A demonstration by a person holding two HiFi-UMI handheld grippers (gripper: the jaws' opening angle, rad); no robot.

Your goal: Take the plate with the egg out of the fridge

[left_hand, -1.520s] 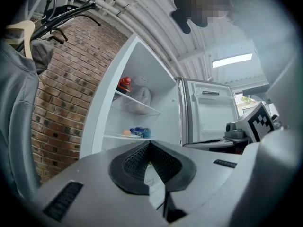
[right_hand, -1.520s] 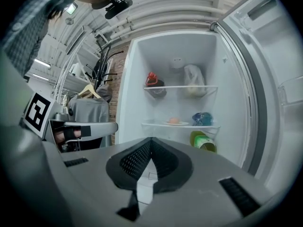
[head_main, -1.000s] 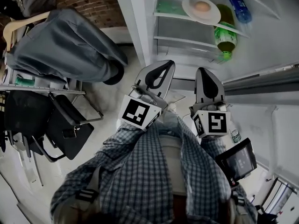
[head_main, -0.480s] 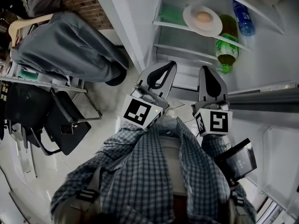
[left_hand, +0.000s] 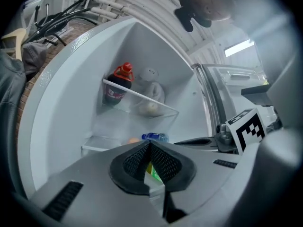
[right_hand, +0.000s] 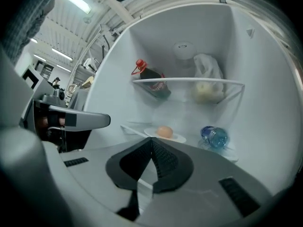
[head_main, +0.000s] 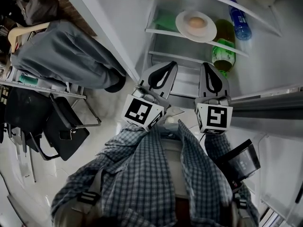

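White fridge (head_main: 130,18) walls and glass shelves fill the upper part of the head view. Below lies a pale floor (head_main: 111,100), with a grey cloth (head_main: 61,56) over a chair at the left. On the upper shelf stands a dark bottle (right_hand: 152,85) with a red cap; its label is too small to read. The plate (head_main: 210,32) is white and round, with one brown egg (head_main: 197,21) in the middle. It rests on a middle shelf, just beside a green bottle (head_main: 221,56). The left gripper (head_main: 165,63) and right gripper (head_main: 208,64) hover before the fridge, jaws pressed together, holding nothing.
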